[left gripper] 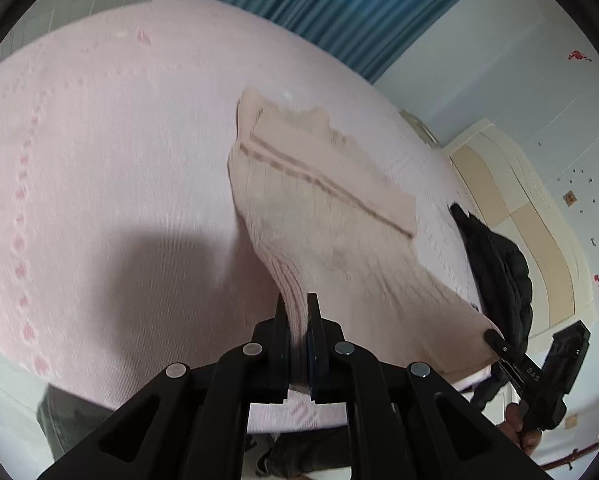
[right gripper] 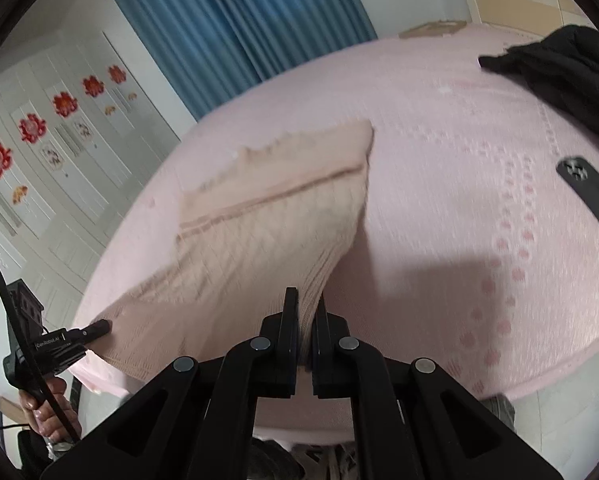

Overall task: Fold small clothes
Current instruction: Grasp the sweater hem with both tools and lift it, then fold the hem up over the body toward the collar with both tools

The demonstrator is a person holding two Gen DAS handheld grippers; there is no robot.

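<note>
A small beige knit garment [left gripper: 323, 216] with a ribbed hem and a striped band lies partly on the pink bed cover [left gripper: 99, 160]. My left gripper [left gripper: 298, 312] is shut on one near corner of its hem. My right gripper [right gripper: 308, 308] is shut on the other near corner of the garment [right gripper: 267, 220]. Both lift the near edge off the bed while the far part rests flat. The right gripper also shows in the left wrist view [left gripper: 495, 340], and the left gripper in the right wrist view [right gripper: 99, 326].
A black jacket [left gripper: 495, 264] lies at the bed's right edge, also in the right wrist view [right gripper: 559, 64]. A black strap-like object [right gripper: 591, 192] lies on the pink cover [right gripper: 459, 200]. Blue curtains [right gripper: 227, 20] and cupboards [left gripper: 519, 208] stand beyond the bed.
</note>
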